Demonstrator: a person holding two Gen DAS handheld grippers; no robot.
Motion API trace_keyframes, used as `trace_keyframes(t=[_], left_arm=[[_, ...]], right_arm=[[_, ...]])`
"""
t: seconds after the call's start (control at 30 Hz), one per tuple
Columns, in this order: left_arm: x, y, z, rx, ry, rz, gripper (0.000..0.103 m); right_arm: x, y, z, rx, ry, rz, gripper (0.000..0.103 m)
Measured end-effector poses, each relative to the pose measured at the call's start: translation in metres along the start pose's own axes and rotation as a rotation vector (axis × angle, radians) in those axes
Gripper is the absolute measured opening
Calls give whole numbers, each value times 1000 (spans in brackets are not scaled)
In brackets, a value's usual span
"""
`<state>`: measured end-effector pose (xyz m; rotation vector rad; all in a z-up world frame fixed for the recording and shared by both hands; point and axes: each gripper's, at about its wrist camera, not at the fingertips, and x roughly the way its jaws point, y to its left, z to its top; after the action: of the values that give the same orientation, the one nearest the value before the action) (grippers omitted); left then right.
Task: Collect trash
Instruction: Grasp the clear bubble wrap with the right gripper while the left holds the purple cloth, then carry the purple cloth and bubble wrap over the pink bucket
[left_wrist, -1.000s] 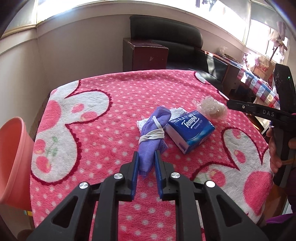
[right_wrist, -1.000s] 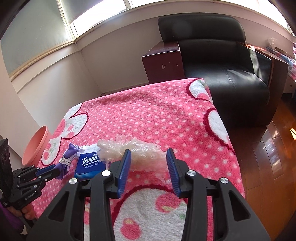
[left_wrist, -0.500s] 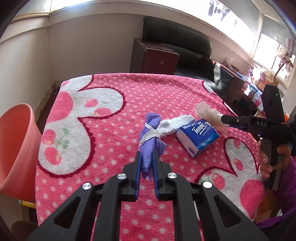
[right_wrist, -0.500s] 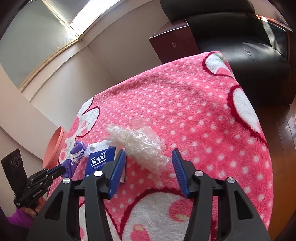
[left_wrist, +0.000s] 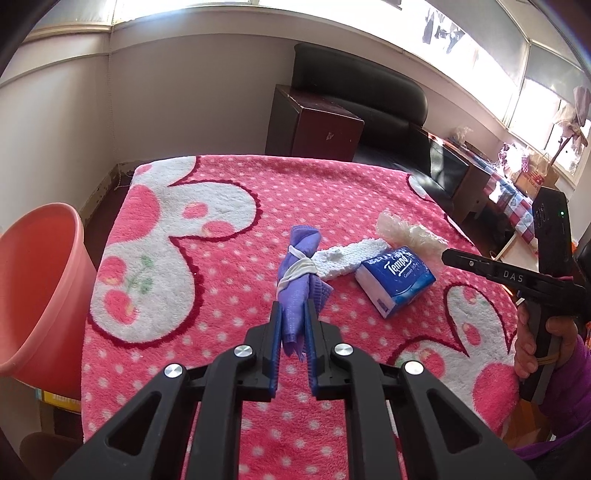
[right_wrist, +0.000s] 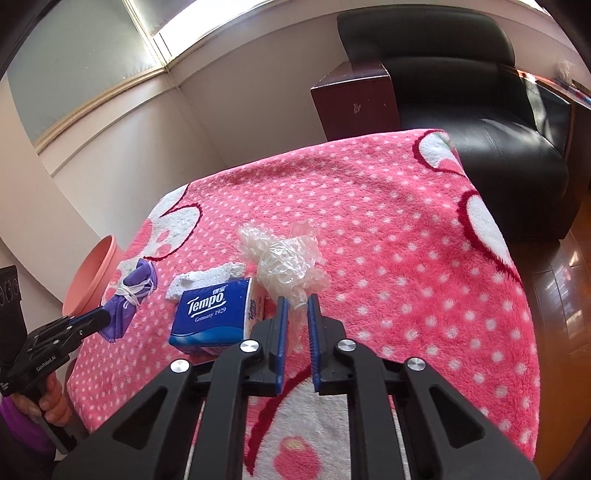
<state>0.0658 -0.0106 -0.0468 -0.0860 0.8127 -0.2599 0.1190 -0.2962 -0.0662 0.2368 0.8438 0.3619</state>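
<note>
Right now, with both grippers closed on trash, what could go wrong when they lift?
1. The right gripper pinches only a thin edge of the plastic wrap; it may slip out.
2. The wrap lies against the tissue pack, which could be dragged along.
3. The left gripper holds just the end of the purple bundle; it may swing and miss the bin.

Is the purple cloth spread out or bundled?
Bundled. The purple cloth is rolled lengthwise with a white band tied round its middle; the left gripper is shut on its near end.
</note>
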Motion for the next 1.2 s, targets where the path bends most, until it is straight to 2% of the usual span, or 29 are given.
trace_keyframes(t=[0.27,0.5,0.8,1.2], left_arm=[[-16,7,2,-30,-49,9,10],[-39,18,5,-66,-121,30,10],[-75,41,3,-116,-222,112,10],[-117,84,-10,-229,-327,239,10]], right_arm=[[-34,32,3,-106,-126,-46,8],[-51,68,8,-188,-197,-26,8],[-43,116,11,-262,-224,33,8],[-29,205,9,-422,-255,162,8]])
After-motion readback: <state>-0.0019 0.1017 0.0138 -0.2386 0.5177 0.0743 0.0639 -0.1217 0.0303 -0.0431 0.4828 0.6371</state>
